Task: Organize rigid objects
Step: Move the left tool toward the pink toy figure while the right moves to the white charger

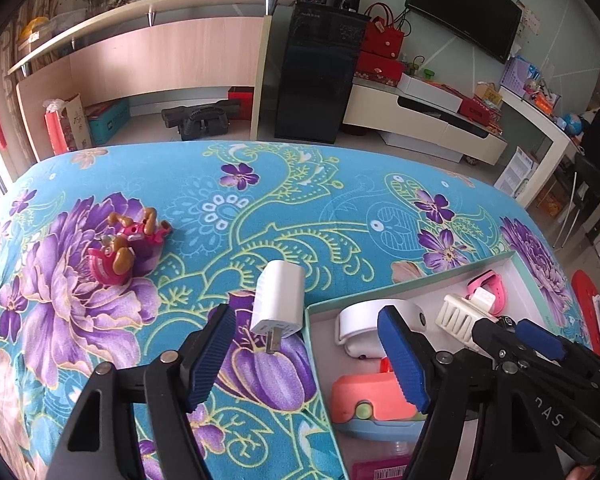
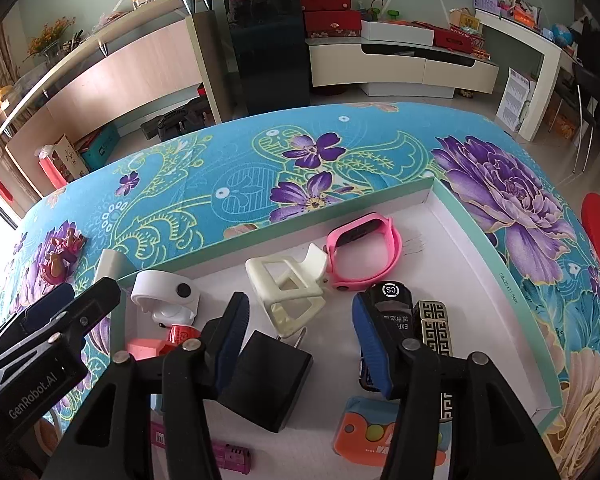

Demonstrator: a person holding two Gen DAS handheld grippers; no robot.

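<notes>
A shallow box (image 2: 496, 264) sits on the cloth-covered table (image 1: 340, 184), toward its right side. Inside it, a wristband (image 2: 364, 252) lies toward the far wall with a hair clip (image 2: 288, 288) just beside it on the left, a plug adapter (image 2: 268, 380) nearer the front, and a round device (image 2: 166, 292) in the left corner. Outside the box, a charger (image 1: 278, 300) lies on the cloth just beside its left wall, and a toy figure (image 1: 126, 244) lies well apart, farther left.
</notes>
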